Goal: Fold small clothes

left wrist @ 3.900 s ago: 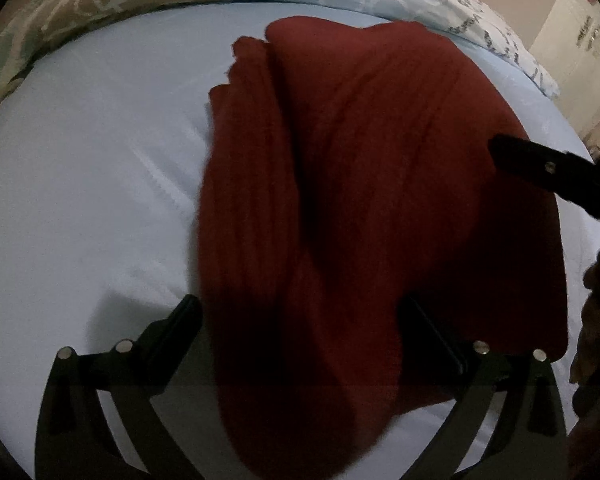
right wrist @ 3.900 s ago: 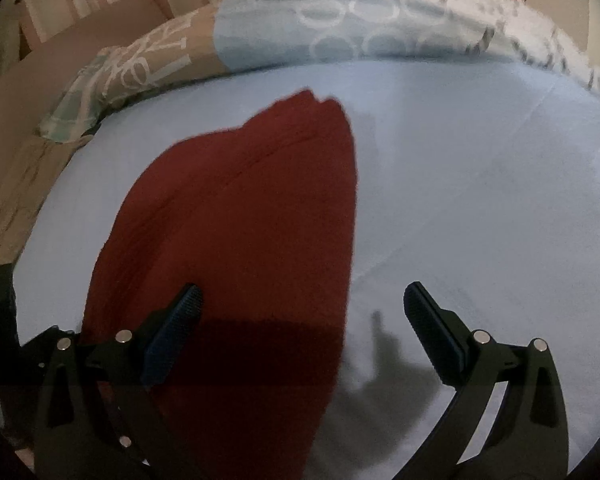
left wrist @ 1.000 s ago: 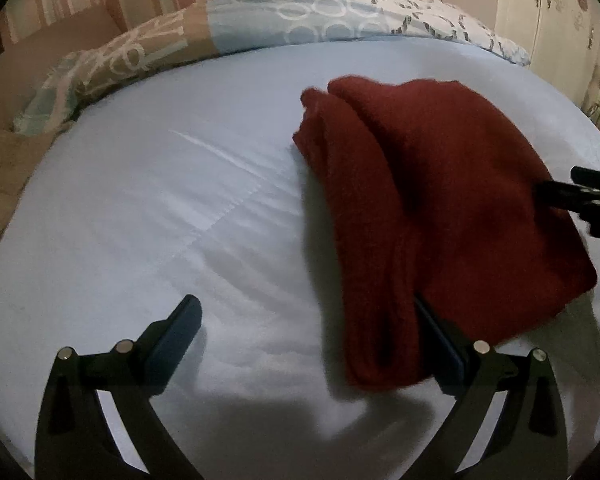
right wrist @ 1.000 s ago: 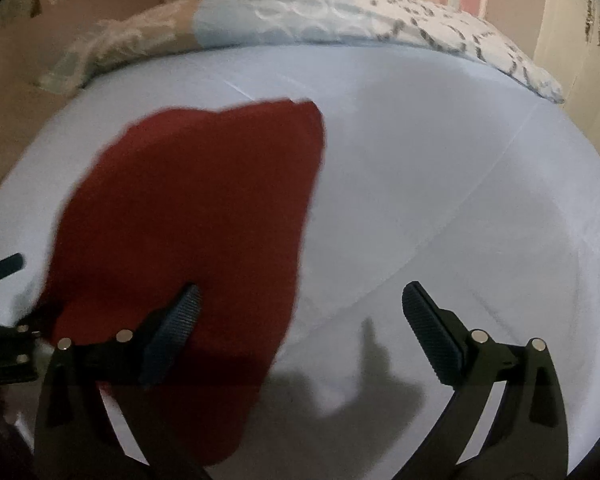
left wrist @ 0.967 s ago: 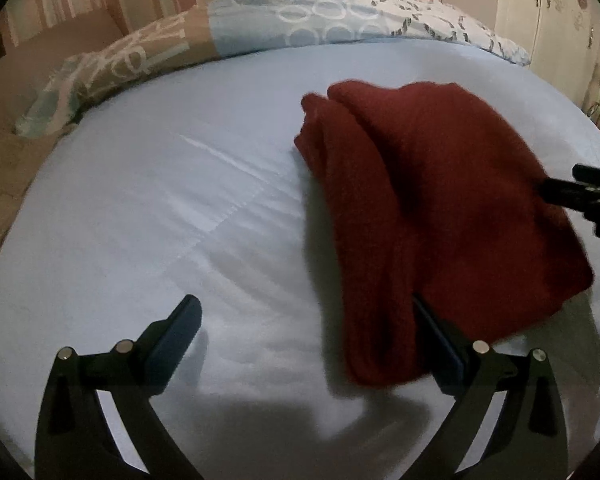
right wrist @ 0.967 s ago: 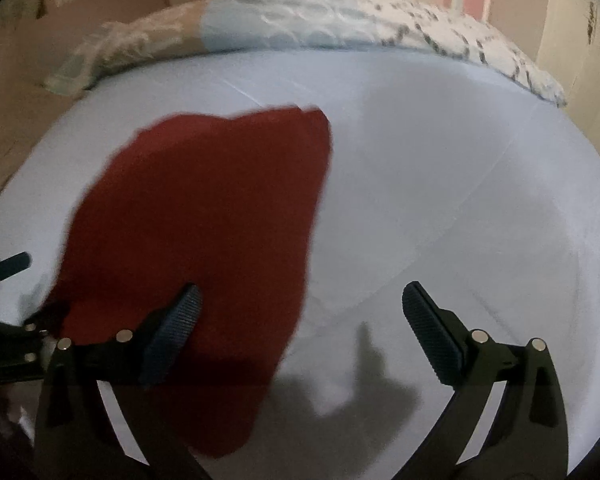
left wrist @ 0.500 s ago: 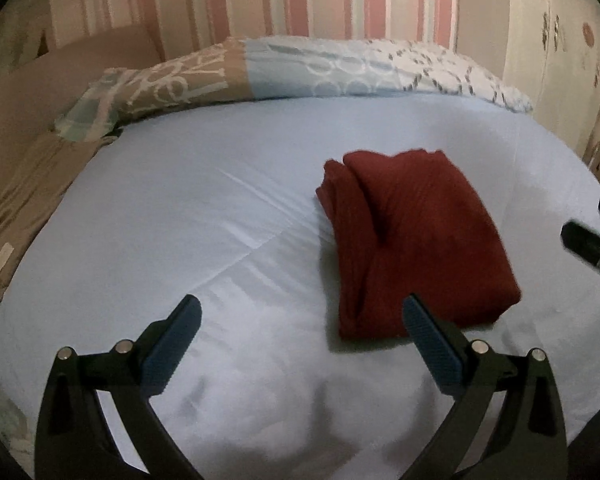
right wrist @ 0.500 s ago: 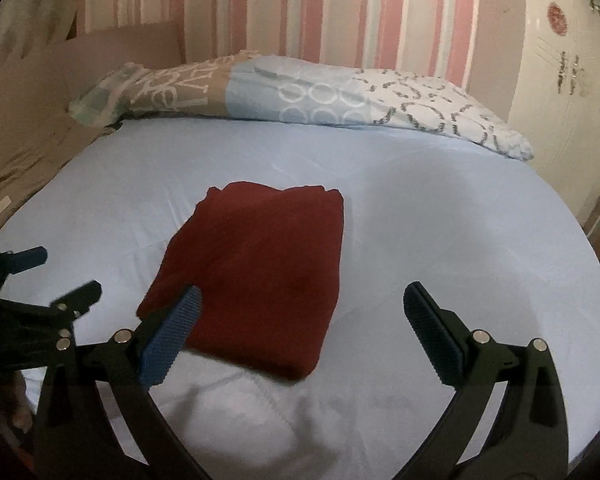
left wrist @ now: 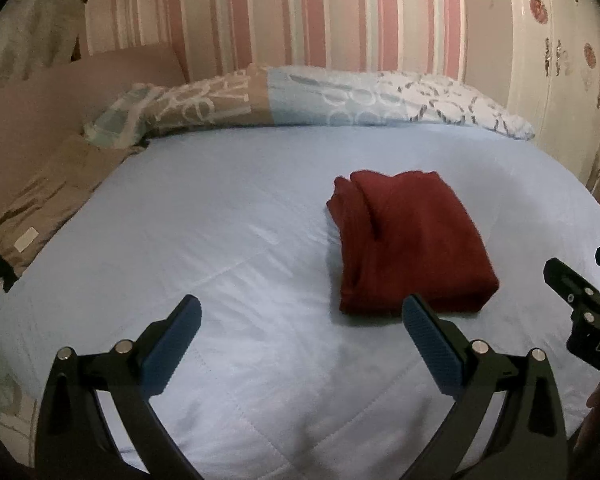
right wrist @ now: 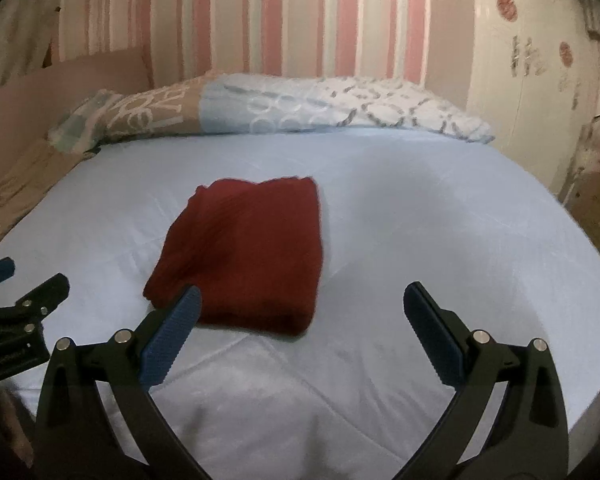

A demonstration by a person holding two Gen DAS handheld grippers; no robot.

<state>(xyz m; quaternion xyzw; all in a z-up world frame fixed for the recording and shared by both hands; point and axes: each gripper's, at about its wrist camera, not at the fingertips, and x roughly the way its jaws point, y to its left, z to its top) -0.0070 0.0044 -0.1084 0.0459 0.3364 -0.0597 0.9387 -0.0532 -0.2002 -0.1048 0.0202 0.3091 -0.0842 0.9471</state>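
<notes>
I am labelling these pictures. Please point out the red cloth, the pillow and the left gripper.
red cloth (left wrist: 412,240), left wrist view, top fold
pillow (right wrist: 300,110), right wrist view, blue middle
left gripper (left wrist: 300,344), left wrist view, between fingertips

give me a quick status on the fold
Left tongs open, empty. Right tongs open, empty. Red knit garment folded on the blue bedsheet. Nothing in the way.

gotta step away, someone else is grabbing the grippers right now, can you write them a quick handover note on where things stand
Left gripper: open, empty, held above the bed, short of the garment.
Right gripper: open, empty, also clear of the cloth.
Red garment: folded into a compact rectangle, lying flat on the light blue sheet near the middle of the bed, below the patterned pillow.
Done: this piece looks fully folded and released.
Left: no other clothes are in view; check for a next item, or tidy the stacked edges on the garment's left side.
</notes>
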